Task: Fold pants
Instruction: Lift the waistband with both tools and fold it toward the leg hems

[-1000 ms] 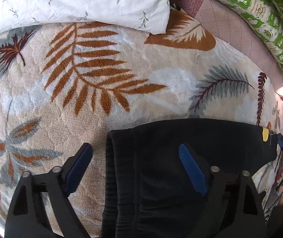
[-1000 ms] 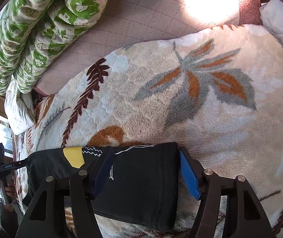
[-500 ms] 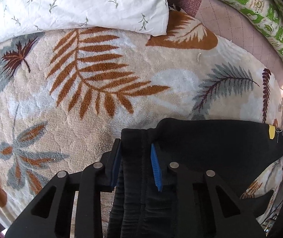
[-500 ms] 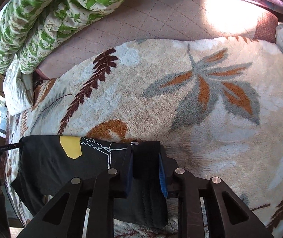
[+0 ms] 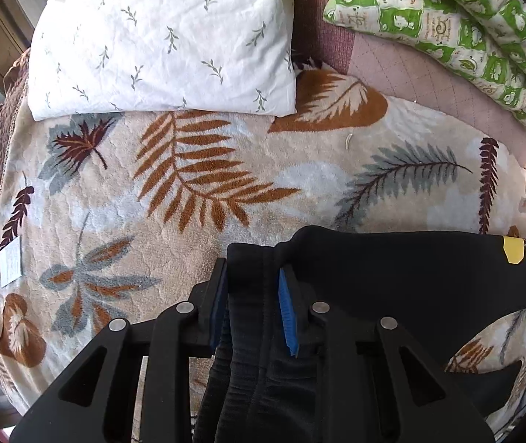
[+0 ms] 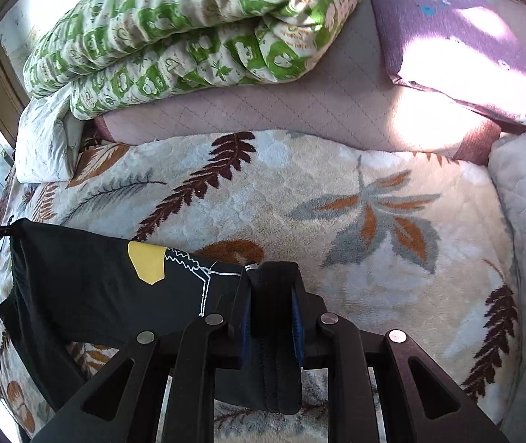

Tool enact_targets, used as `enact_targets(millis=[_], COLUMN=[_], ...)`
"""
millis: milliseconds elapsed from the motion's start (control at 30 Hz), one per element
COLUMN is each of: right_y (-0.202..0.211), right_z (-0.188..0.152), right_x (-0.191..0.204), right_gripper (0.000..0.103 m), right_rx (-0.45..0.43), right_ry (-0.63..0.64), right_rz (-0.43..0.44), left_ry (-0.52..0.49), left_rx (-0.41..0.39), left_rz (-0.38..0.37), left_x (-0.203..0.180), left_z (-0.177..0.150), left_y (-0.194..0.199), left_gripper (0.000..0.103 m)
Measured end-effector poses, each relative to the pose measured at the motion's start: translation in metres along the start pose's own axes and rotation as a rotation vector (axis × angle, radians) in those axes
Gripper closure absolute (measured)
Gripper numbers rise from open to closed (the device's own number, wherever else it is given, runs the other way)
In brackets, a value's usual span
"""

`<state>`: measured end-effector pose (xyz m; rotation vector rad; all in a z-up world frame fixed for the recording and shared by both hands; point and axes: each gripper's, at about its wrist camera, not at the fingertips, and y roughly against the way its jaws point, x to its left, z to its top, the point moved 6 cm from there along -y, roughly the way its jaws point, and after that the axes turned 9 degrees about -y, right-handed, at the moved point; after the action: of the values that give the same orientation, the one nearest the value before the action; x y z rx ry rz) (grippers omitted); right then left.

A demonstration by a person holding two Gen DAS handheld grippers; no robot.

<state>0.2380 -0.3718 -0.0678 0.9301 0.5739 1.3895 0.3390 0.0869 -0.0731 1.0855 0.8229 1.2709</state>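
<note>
Both grippers, left (image 5: 250, 295) and right (image 6: 273, 306), have closed their jaws on the black fabric pants (image 5: 392, 269); lifted off the leaf-patterned blanket (image 5: 189, 184), ready for folding.

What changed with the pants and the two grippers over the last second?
Both grippers closed: the left gripper on the waistband, the right gripper on the hem end of the black pants, which then lifted off the blanket. Pillow and quilt stayed put.

Sunlit bed (image 6: 226, 125), leaf-print blanket (image 5: 196, 170)
</note>
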Motion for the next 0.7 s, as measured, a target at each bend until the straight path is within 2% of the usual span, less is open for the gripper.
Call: enact_targets(millis=[300, 700], right_y=[0.042, 0.090], right_z=[-0.024, -0.090], right_x=[0.011, 0.025], right_gripper=[0.085, 0.085], right_rx=[-0.081, -0.156], right_ry=[0.090, 0.190], right_rz=[-0.058, -0.078], left_ry=[-0.005, 0.013], left_rx=[-0.085, -0.158], left_rz=[0.085, 0.126], left_x=[0.000, -0.001], left_z=[-0.018, -0.067], left_y=[0.036, 0.071], left_gripper=[0.079, 0.079])
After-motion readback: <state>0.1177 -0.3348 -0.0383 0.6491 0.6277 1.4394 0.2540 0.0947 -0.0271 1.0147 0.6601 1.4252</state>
